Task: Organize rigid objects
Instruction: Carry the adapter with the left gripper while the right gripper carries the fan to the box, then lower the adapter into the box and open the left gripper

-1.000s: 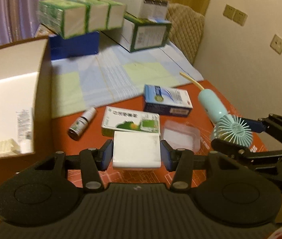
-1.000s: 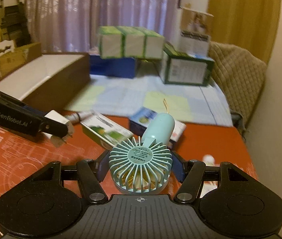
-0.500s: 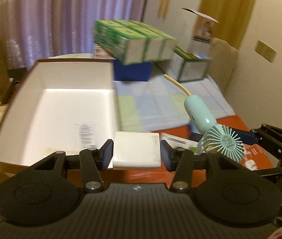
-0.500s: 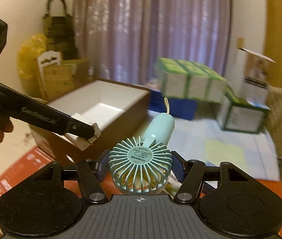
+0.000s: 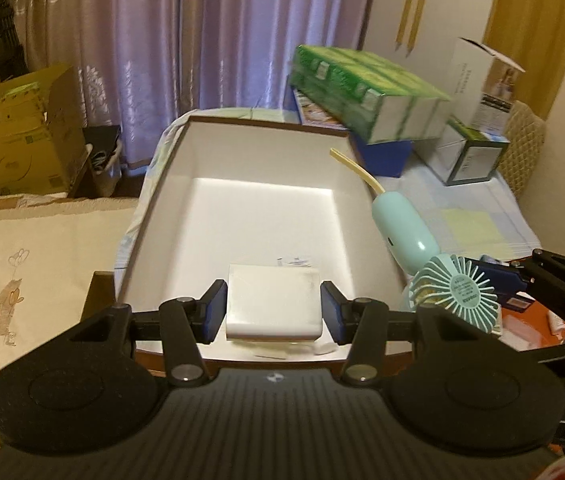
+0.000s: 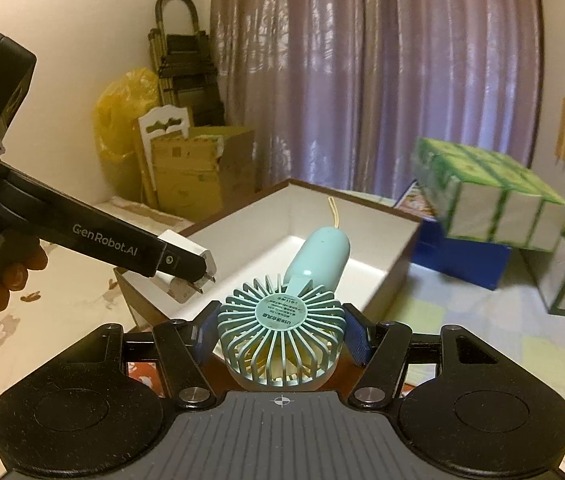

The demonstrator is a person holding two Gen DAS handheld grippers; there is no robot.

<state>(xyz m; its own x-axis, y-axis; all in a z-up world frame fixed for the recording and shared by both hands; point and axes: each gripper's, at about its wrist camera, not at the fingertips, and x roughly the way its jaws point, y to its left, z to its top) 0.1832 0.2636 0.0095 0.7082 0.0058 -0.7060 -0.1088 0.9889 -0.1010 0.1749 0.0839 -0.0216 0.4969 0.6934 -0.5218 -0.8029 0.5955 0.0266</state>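
Note:
My left gripper (image 5: pixel 273 309) is shut on a white square charger block (image 5: pixel 273 300) and holds it above the near end of the open white-lined brown box (image 5: pixel 242 208). In the right wrist view the left gripper (image 6: pixel 198 270) shows with the charger (image 6: pixel 186 258), its prongs pointing right. My right gripper (image 6: pixel 280 338) is shut on the head of a mint green handheld fan (image 6: pixel 282 320), handle pointing toward the box (image 6: pixel 370 240). The fan (image 5: pixel 448 284) also shows at the box's right rim in the left wrist view.
A green-white carton pack (image 5: pixel 370 96) rests on a blue box (image 5: pixel 382 156) behind the brown box. More cartons (image 5: pixel 470 152) stand at right on a pale checked cloth (image 5: pixel 470 224). Cardboard boxes (image 5: pixel 18 132) and a cream cloth (image 5: pixel 34 264) lie at left.
Both grippers have swung left from the red table, carrying the charger and the fan. The left gripper now holds the charger over the box's near end; the fan is at its right rim.

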